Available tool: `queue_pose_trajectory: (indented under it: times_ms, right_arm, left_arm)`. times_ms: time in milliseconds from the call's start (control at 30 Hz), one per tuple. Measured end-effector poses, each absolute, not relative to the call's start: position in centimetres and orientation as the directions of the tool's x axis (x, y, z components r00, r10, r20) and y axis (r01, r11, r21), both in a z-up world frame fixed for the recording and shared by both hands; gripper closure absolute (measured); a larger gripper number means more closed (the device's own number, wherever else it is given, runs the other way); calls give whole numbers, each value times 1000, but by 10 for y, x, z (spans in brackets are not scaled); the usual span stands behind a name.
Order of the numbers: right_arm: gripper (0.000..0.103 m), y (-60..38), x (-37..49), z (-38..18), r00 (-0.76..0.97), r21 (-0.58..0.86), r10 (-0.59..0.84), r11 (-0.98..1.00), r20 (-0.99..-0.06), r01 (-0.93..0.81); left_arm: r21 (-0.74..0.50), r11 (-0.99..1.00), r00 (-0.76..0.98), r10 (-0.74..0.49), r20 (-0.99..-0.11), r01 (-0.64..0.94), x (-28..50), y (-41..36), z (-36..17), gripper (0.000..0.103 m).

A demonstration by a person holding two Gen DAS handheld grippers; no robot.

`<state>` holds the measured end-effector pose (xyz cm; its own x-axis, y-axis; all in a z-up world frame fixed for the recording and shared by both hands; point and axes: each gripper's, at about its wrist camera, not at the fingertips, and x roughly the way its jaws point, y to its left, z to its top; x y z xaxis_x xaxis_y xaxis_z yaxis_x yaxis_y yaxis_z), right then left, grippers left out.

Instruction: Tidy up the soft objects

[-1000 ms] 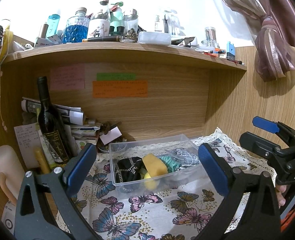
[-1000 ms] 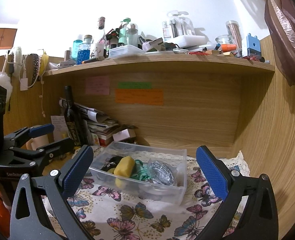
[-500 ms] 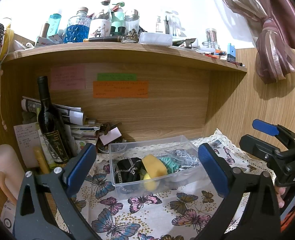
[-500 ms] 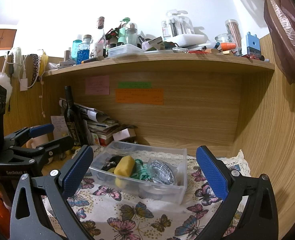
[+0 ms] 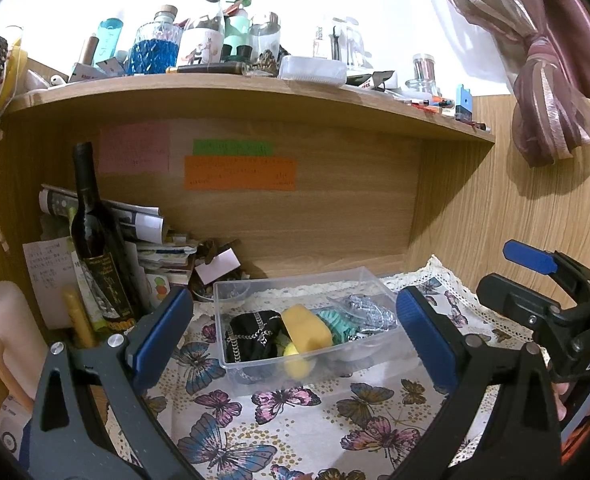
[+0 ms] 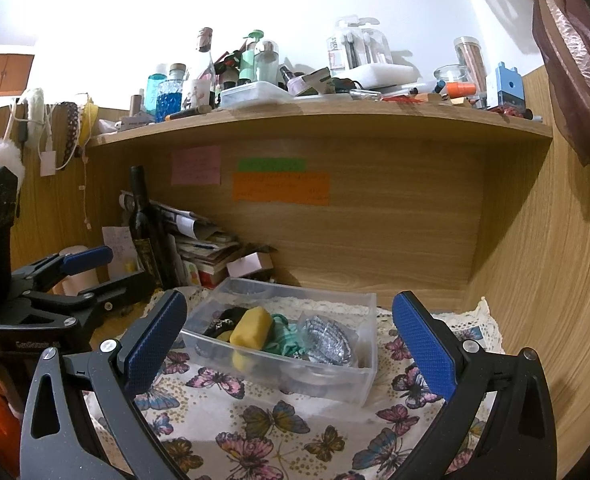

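A clear plastic box (image 5: 359, 280) (image 6: 369, 368) stands on the butterfly cloth (image 5: 295, 420) (image 6: 255, 432). It holds a yellow sponge (image 5: 306, 327) (image 6: 251, 327), a black item with a chain (image 5: 253, 334), a teal cloth (image 5: 334, 322) (image 6: 285, 336) and a silver shiny piece (image 5: 369, 312) (image 6: 327, 340). My left gripper (image 5: 295, 336) is open and empty, held back in front of the box. My right gripper (image 6: 287, 340) is open and empty too, also in front of the box. Each gripper shows at the edge of the other's view.
A dark wine bottle (image 5: 99, 240) (image 6: 147, 232) and stacked papers (image 5: 163, 252) stand at the back left. A cluttered shelf (image 5: 255, 92) hangs above with bottles. Wooden walls close the back and right. A curtain (image 5: 551, 80) hangs at the right.
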<state>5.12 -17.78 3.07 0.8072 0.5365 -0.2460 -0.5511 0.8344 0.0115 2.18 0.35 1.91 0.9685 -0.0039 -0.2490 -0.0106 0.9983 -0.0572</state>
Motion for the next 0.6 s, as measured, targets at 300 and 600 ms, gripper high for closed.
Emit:
queue_pose_trajectory:
  times_ms: [300,600]
  right_arm:
    - [0,-173,52,28,805,27,536,836,-253,-548]
    - [0,-172,54,24,802,33,536,836,-265,-548]
  left_arm:
    - [-75,997,966,-12,-259,-8,24,2,17,0]
    - [-74,997,964,-15,-267,-5,26,-1,11,0]
